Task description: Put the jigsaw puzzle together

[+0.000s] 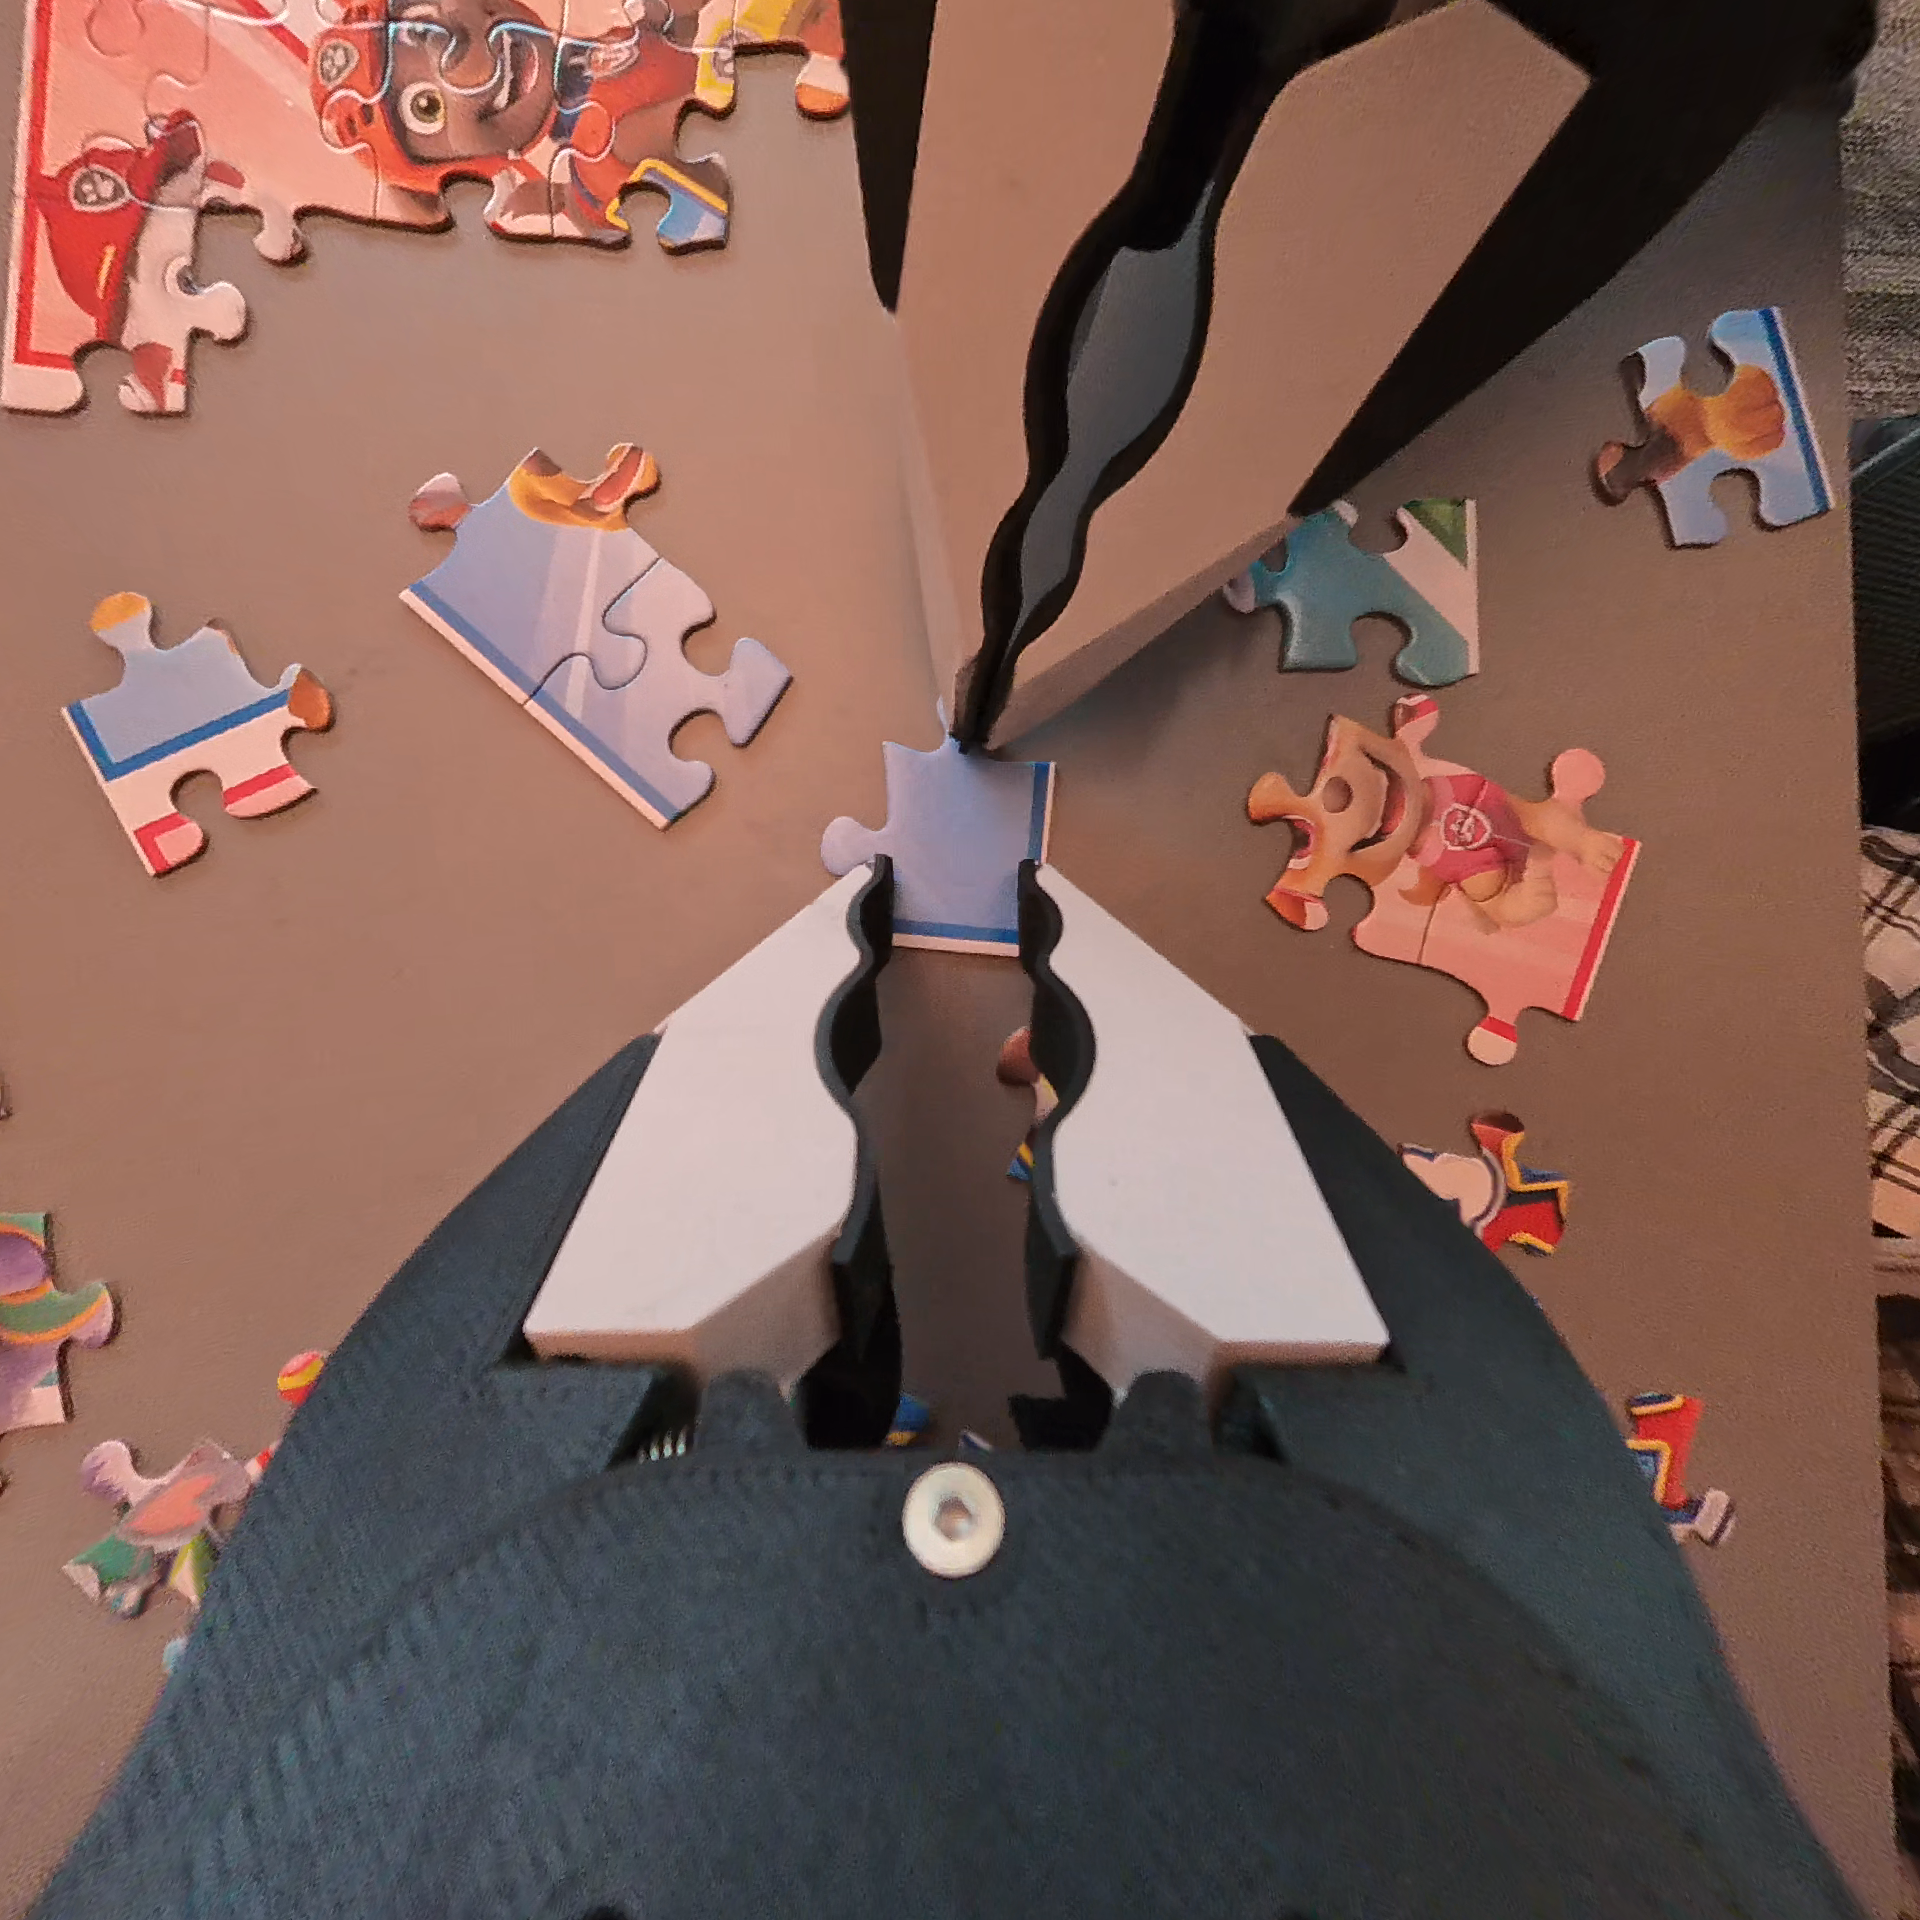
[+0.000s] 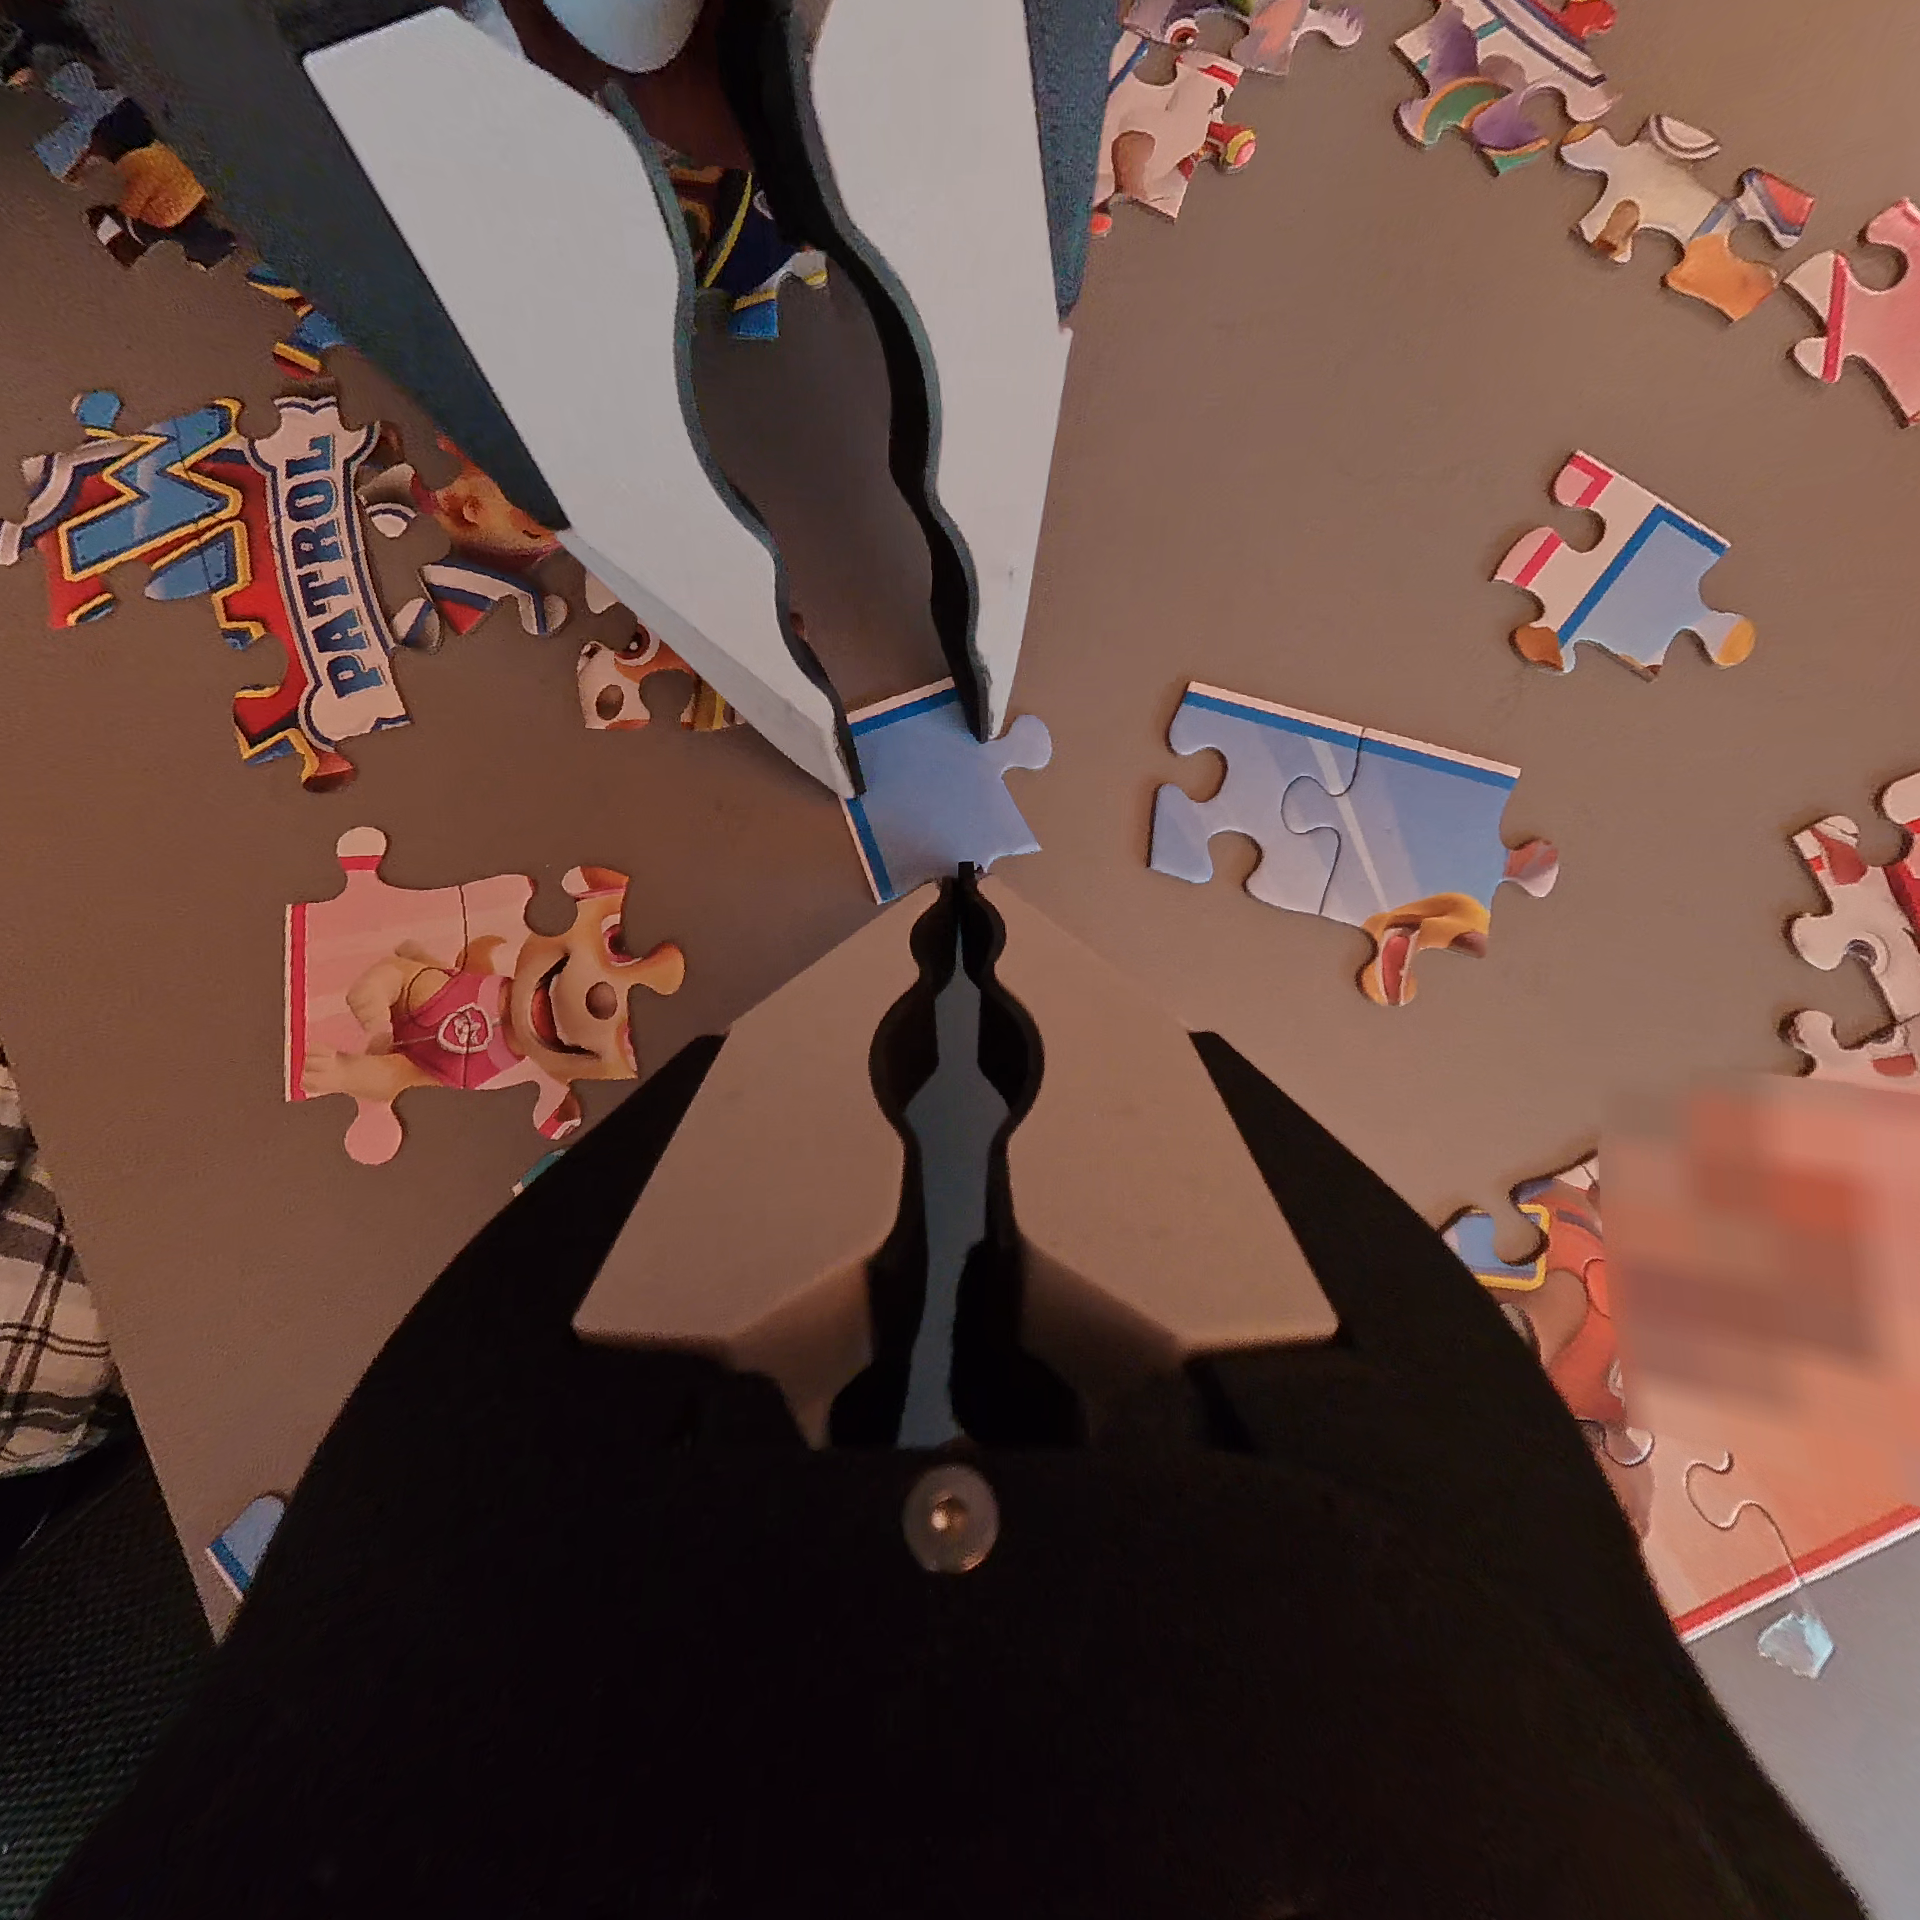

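- My left gripper (image 1: 956, 868) has its fingers on either side of the blue corner piece (image 1: 961, 831), clamped on its two edges as far as I can see; the piece lies flat on the brown table (image 1: 416, 987).
- My right gripper (image 2: 966, 878) is pinched together, tips touching the far edge of that same piece (image 2: 940, 795), opposite the left one.
- Left of the corner piece in the left wrist view there's a joined blue pair (image 1: 597, 634).
- Right of it, the pink pup section (image 1: 1455, 873).
- The big assembled section (image 1: 312, 135) sits well beyond, up and left of it.
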A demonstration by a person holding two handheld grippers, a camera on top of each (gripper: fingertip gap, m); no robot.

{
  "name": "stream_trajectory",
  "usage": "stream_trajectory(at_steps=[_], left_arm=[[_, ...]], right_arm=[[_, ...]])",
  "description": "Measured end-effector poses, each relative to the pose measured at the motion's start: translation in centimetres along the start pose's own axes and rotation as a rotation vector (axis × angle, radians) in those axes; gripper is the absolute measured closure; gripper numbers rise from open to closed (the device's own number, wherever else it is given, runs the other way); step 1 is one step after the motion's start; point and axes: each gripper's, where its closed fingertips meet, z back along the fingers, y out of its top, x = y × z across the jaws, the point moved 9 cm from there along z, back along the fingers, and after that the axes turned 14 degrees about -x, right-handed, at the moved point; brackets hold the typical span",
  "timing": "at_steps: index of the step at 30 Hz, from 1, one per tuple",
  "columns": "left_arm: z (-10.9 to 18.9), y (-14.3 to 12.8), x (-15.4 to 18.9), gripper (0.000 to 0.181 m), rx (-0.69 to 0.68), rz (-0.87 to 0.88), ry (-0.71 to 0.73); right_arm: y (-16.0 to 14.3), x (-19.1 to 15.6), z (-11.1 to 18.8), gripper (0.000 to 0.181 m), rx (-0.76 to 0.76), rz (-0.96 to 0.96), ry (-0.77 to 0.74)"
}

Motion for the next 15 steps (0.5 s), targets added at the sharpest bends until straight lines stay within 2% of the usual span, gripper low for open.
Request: stream_trajectory(at_steps=[5, 8, 10, 15], left_arm=[[0.10, -0.15, 0.66, 0.156, -0.008, -0.001, 0.004], [0.34, -0.44, 0.74, 0.131, -0.009, 0.024, -0.043], [0.36, -0.42, 0.91, 0.126, -0.019, 0.018, -0.048], [0.25, -0.28, 0.65, 0.146, -0.050, -0.001, 0.039]], right_arm=[[0.02, -0.20, 0.18, 0.177, -0.019, 0.020, -0.010], [-0.02, -0.17, 0.45, 0.173, -0.017, 0.032, 0.004], [0.16, -0.28, 0.62, 0.162, -0.004, 0.044, 0.045], [0.86, 0.06, 0.02, 0.148, -0.046, 0.087, 0.046]])
